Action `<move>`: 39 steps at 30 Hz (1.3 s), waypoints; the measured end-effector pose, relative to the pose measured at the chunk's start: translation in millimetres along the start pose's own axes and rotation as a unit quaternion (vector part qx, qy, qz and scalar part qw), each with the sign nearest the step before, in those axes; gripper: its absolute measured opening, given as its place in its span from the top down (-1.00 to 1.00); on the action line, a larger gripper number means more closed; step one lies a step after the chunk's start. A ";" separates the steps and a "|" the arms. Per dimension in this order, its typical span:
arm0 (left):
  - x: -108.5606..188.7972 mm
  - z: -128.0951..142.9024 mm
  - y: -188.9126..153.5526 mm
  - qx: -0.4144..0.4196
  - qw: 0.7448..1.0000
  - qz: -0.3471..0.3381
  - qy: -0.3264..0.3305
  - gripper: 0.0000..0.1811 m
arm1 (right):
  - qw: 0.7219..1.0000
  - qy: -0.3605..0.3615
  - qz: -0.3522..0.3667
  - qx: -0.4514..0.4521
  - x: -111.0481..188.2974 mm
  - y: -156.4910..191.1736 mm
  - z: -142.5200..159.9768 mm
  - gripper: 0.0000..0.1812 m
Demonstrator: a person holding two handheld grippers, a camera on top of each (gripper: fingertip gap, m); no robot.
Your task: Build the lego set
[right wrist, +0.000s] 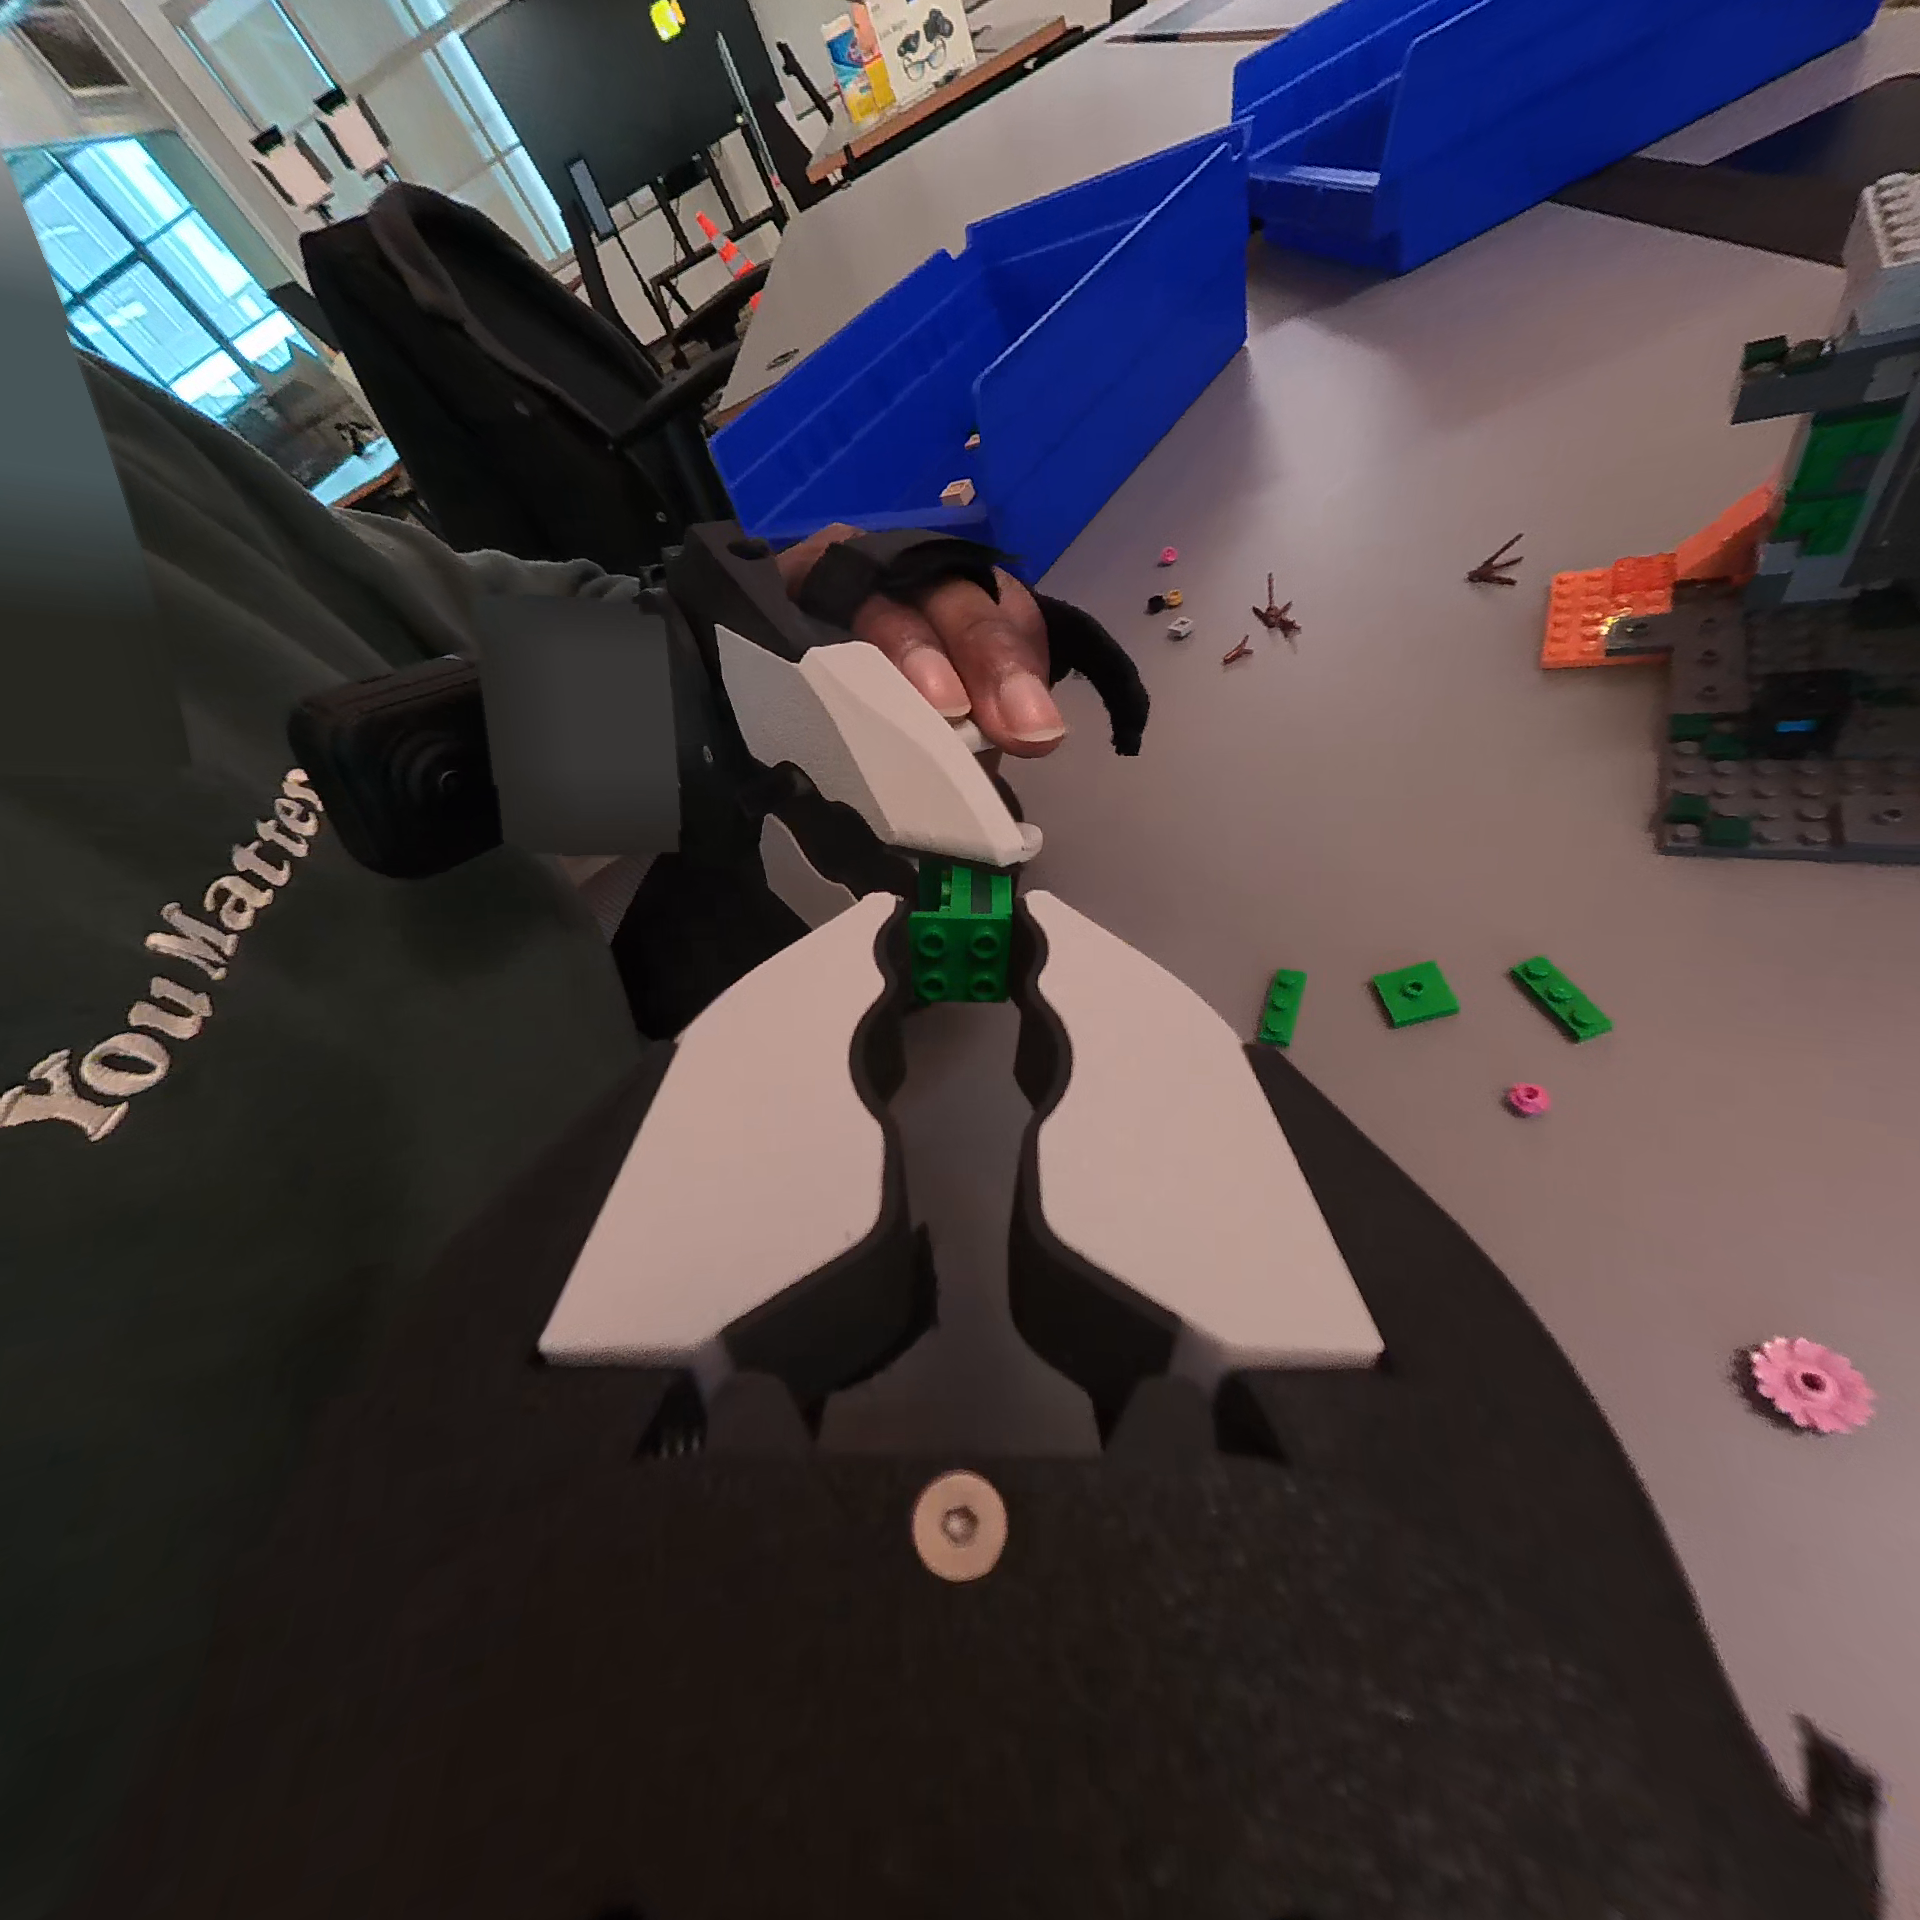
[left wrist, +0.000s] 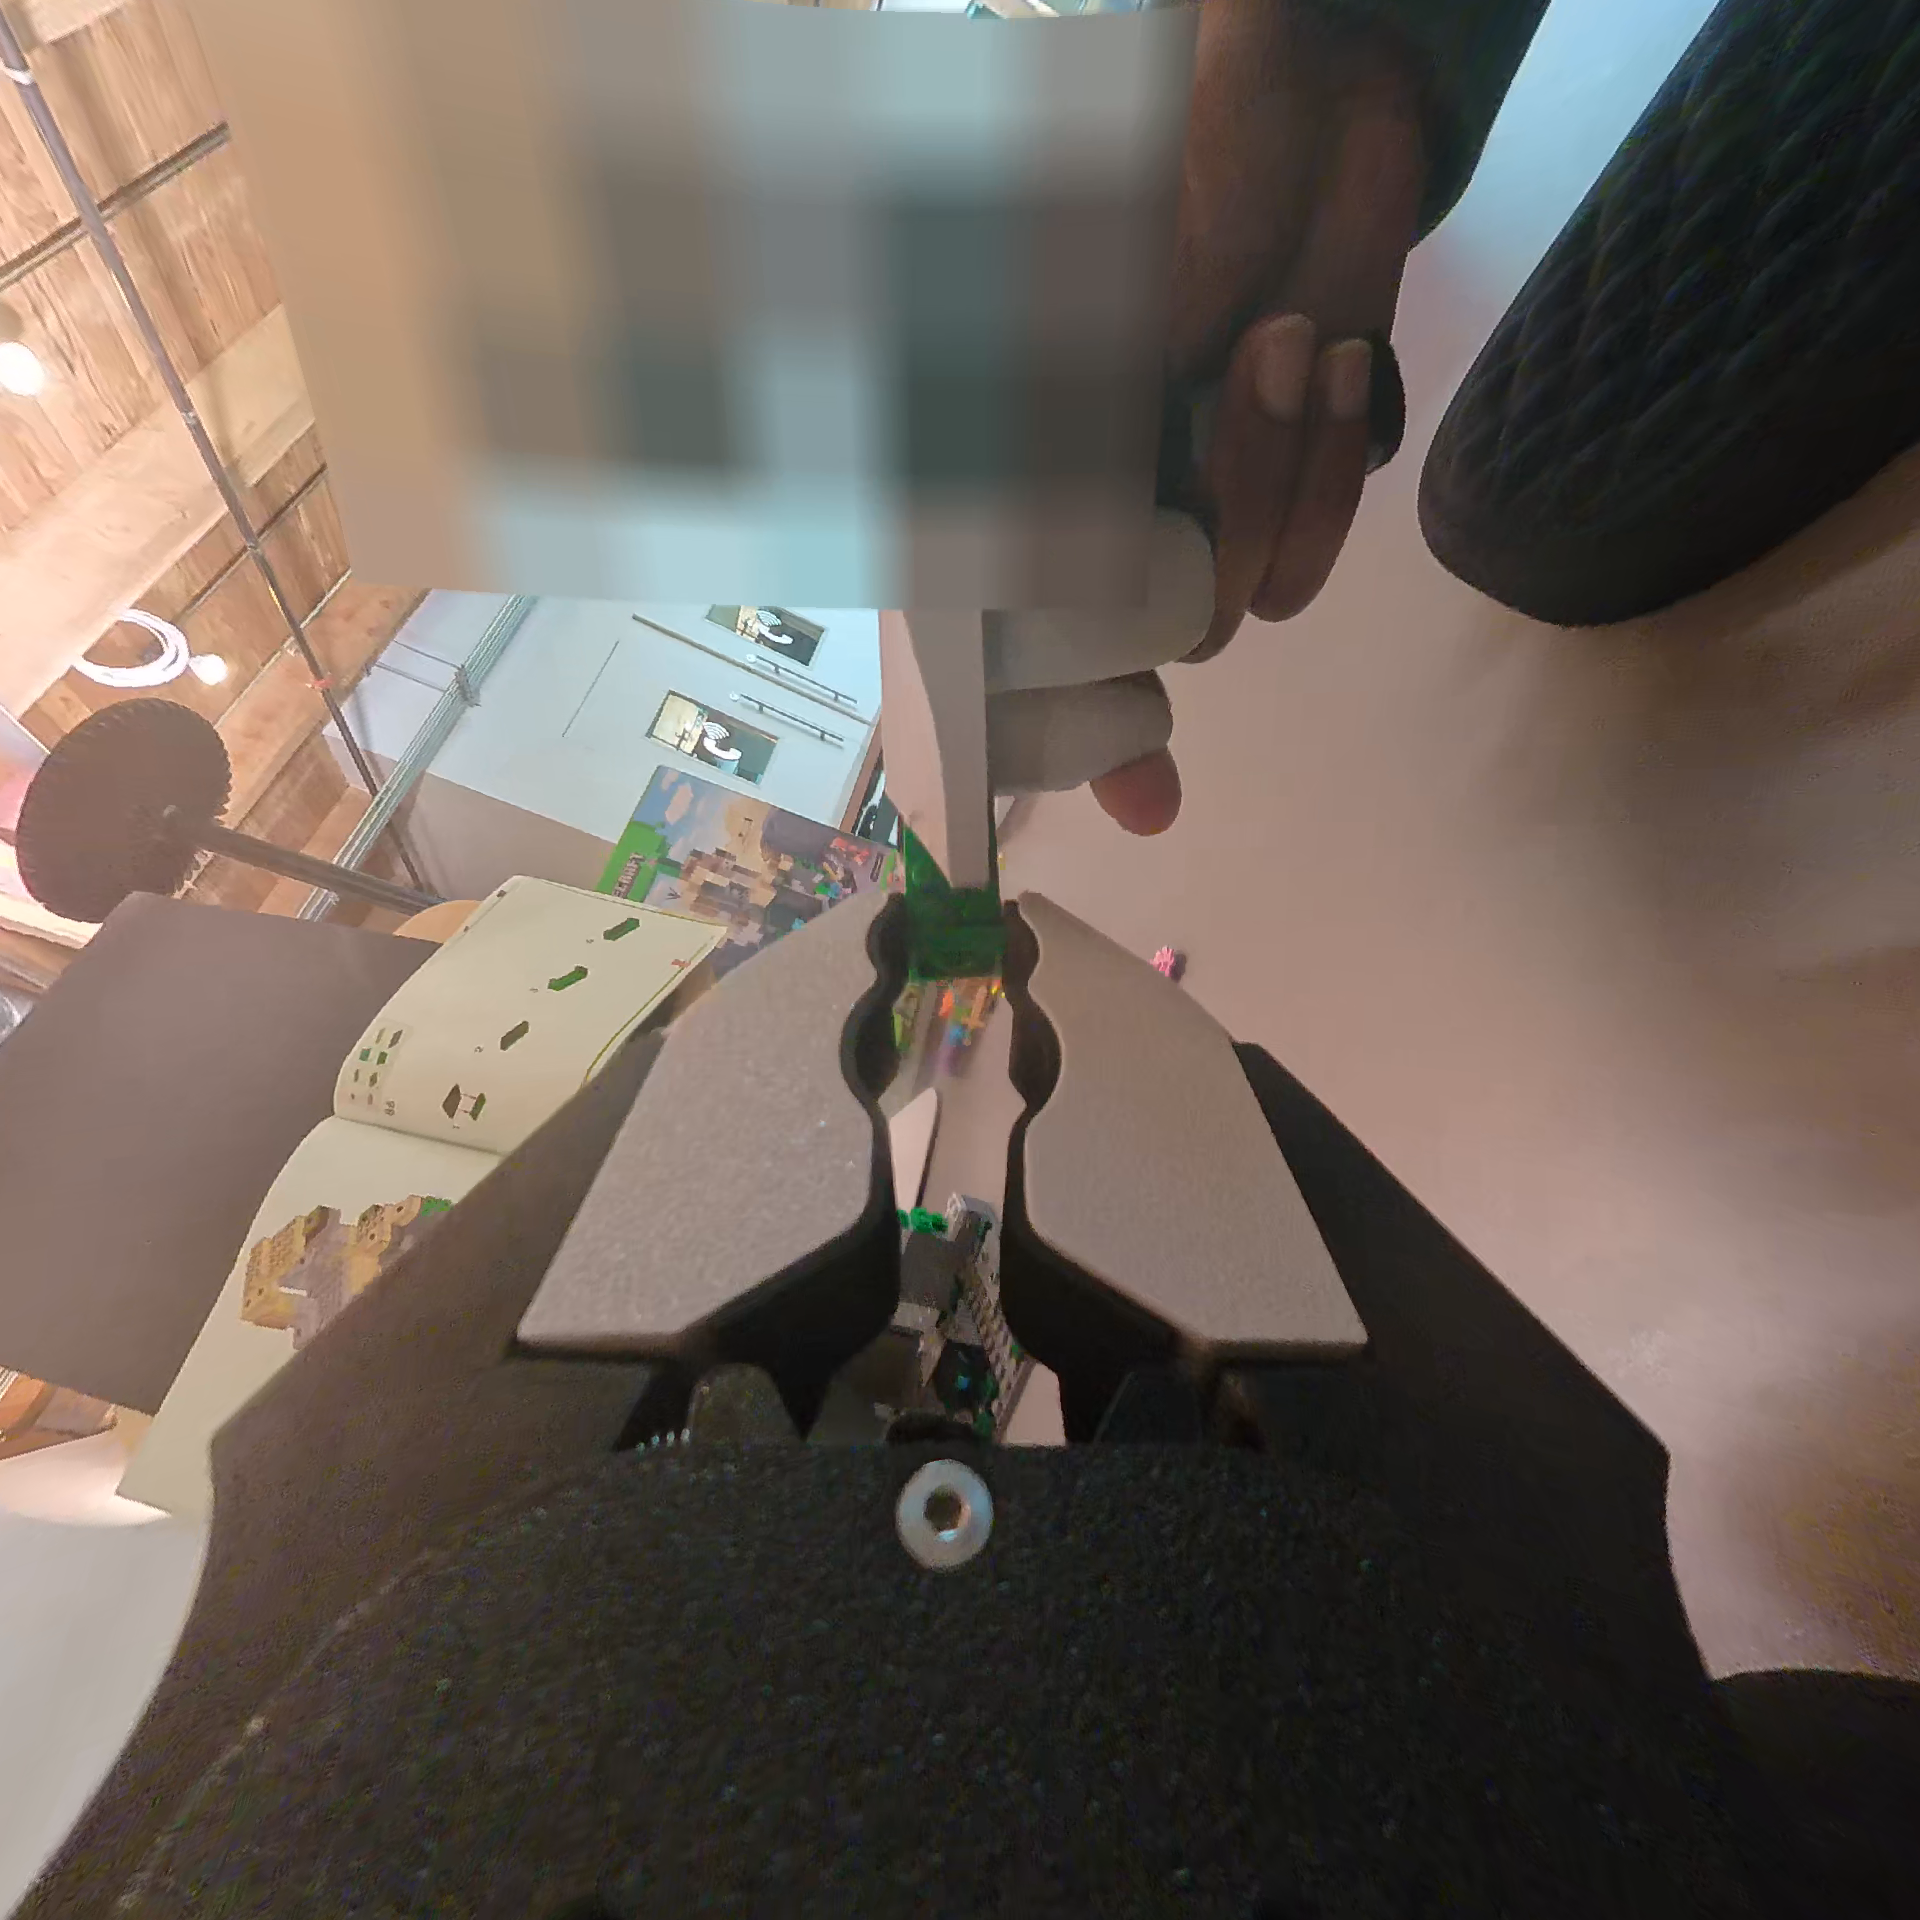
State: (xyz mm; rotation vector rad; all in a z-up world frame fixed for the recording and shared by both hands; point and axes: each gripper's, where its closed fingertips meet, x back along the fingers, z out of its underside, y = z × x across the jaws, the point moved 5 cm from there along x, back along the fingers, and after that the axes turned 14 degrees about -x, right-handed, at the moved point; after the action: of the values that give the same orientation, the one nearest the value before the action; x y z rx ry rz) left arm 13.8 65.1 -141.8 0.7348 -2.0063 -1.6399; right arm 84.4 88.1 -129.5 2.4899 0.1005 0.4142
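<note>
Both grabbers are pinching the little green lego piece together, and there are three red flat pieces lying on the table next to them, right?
Almost. The three flat pieces lying on the table are green, not red, as the right wrist view shows. The rest holds: the right gripper and the left gripper both pinch the small green lego piece.

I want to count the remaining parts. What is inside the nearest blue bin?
In the blue bin, one small tan piece lies near the open front. The bin's walls hide the rest of its floor, so more pieces cannot be excluded.
</note>
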 end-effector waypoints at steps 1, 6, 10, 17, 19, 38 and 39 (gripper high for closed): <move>-0.2 -0.7 0.0 -0.001 1.000 0.000 -0.001 0.82 | 1.000 0.000 -0.002 -0.006 0.5 0.1 -0.1 0.80; -1.0 -2.4 2.2 -0.001 1.000 -0.004 -0.001 0.81 | 0.999 -0.011 -0.033 -0.016 7.5 3.6 -3.1 0.75; 0.2 -3.3 2.8 0.004 1.000 -0.004 -0.008 0.81 | 0.996 -0.026 -0.077 -0.043 20.5 -0.3 -6.3 0.82; 0.7 -6.6 2.8 0.005 1.000 -0.005 -0.015 0.81 | 0.994 -0.020 -0.101 -0.041 25.5 -4.0 -6.6 1.00; 1.3 -6.9 2.8 0.004 1.000 -0.006 -0.017 0.81 | 0.994 -0.020 -0.100 -0.036 25.3 -2.8 -6.6 1.00; 5.6 -7.3 -2.4 0.024 0.999 0.014 -0.023 0.82 | 0.995 -0.026 -0.093 -0.038 21.0 -3.8 -0.3 1.00; 5.5 -7.1 -3.1 0.025 0.999 0.016 -0.023 0.82 | 0.995 -0.027 -0.091 -0.039 21.0 -4.3 0.2 1.00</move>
State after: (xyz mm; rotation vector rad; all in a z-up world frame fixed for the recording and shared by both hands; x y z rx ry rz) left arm 14.6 55.8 -143.3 0.6844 -2.0889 -1.6072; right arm 104.5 95.0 -126.5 2.3880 0.2825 0.2688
